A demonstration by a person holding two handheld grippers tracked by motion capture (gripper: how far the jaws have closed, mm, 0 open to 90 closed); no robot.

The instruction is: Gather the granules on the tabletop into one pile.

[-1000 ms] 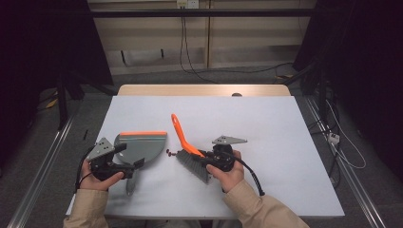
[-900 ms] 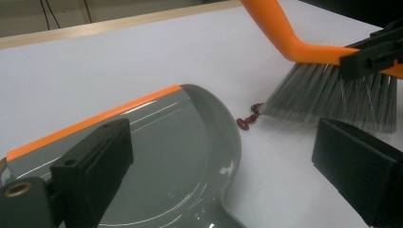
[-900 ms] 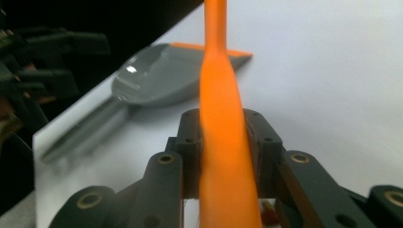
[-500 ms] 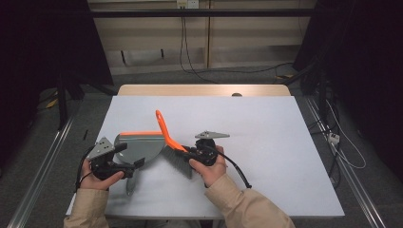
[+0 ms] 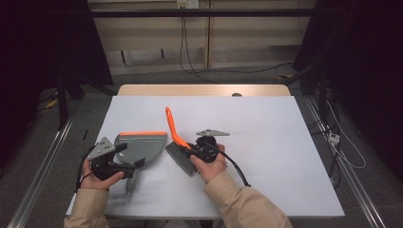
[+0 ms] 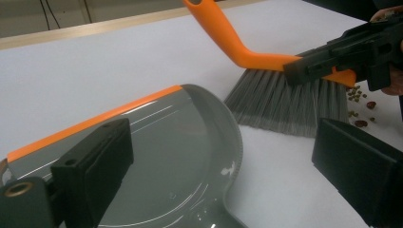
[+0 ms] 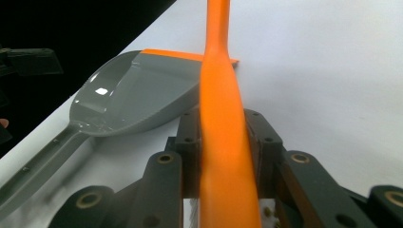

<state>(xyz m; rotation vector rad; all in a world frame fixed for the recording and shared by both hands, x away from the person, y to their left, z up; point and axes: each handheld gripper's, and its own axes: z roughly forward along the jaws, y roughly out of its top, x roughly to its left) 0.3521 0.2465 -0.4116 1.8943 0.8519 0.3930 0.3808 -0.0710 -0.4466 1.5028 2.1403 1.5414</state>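
A grey dustpan (image 5: 142, 145) with an orange front lip lies flat on the white table (image 5: 266, 133), its handle pointing toward the person. My left gripper (image 5: 129, 156) sits over the pan's rear; in the left gripper view its jaws (image 6: 223, 142) stand wide apart, either side of the dustpan (image 6: 180, 156), with the right one clear of it. My right gripper (image 5: 192, 148) is shut on the orange handle of a hand brush (image 5: 172, 124). Its grey bristles (image 6: 285, 102) rest on the table just right of the pan. Small green and red bits (image 6: 357, 97) lie behind the bristles. The brush handle (image 7: 221, 109) fills the space between my right gripper's (image 7: 223, 137) pads.
A wooden strip (image 5: 204, 90) runs along the table's far edge. Cables (image 5: 190, 52) hang on the floor beyond. The right half of the table is bare white surface.
The right gripper has carried the brush leftward, so the bristles now stand close beside the dustpan. The left gripper and the dustpan have stayed put.
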